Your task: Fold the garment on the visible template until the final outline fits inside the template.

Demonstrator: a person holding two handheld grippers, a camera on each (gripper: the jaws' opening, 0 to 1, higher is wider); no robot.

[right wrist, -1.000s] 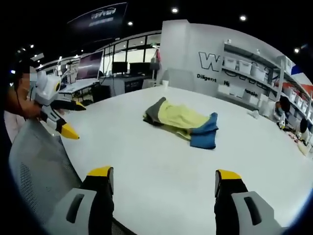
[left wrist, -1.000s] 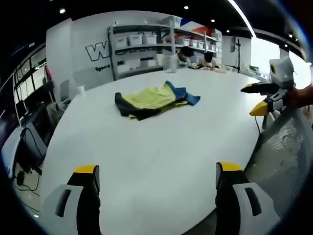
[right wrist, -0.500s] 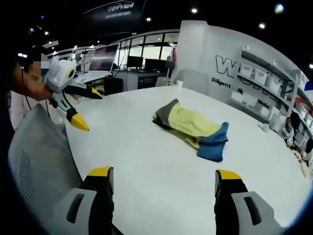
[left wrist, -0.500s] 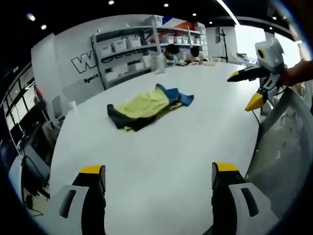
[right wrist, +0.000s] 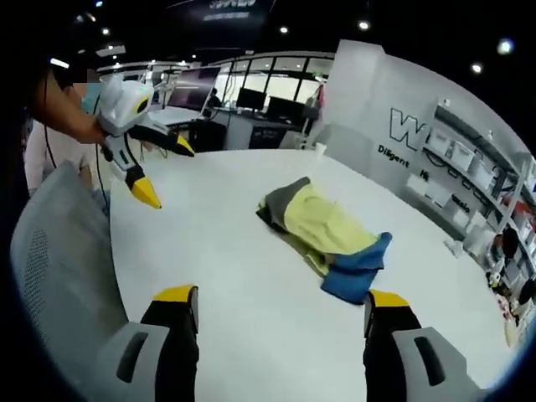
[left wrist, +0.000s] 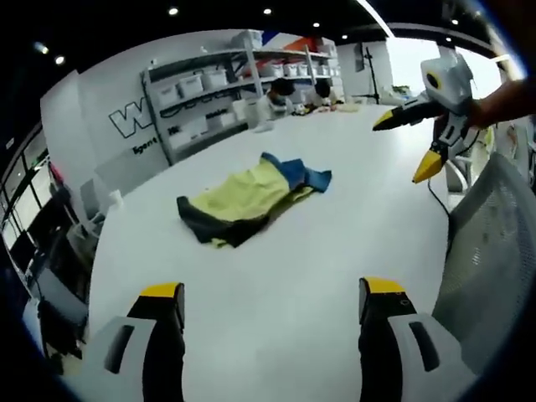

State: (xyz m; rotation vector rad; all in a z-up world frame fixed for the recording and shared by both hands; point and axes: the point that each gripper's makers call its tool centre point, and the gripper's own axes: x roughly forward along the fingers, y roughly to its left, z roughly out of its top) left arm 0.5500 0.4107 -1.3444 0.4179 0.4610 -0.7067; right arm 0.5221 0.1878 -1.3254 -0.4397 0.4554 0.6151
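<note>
A crumpled garment point(left wrist: 251, 188), yellow with a dark grey end and a blue end, lies bunched on the white table point(left wrist: 276, 285). In the right gripper view the same garment point(right wrist: 322, 230) sits mid-table. My left gripper point(left wrist: 266, 295) is open over the table's near edge, well short of the cloth. My right gripper point(right wrist: 275, 300) is also open, with nothing between its jaws. The right gripper point(left wrist: 410, 142) appears held in a hand at the left view's right side. The left gripper point(right wrist: 159, 172) appears at the right view's left. No template outline is visible on the table.
A grey mesh chair back point(left wrist: 486, 251) stands at the table's near edge, also seen as the chair point(right wrist: 59, 285). Shelves with white bins point(left wrist: 209, 84) line the far wall. People sit at the table's far end point(left wrist: 322, 88). Desks with monitors point(right wrist: 201, 88) stand behind.
Both cameras have lifted and tilted a little. The garment lies where it was. Each gripper seen in the other's view has risen higher in the frame.
</note>
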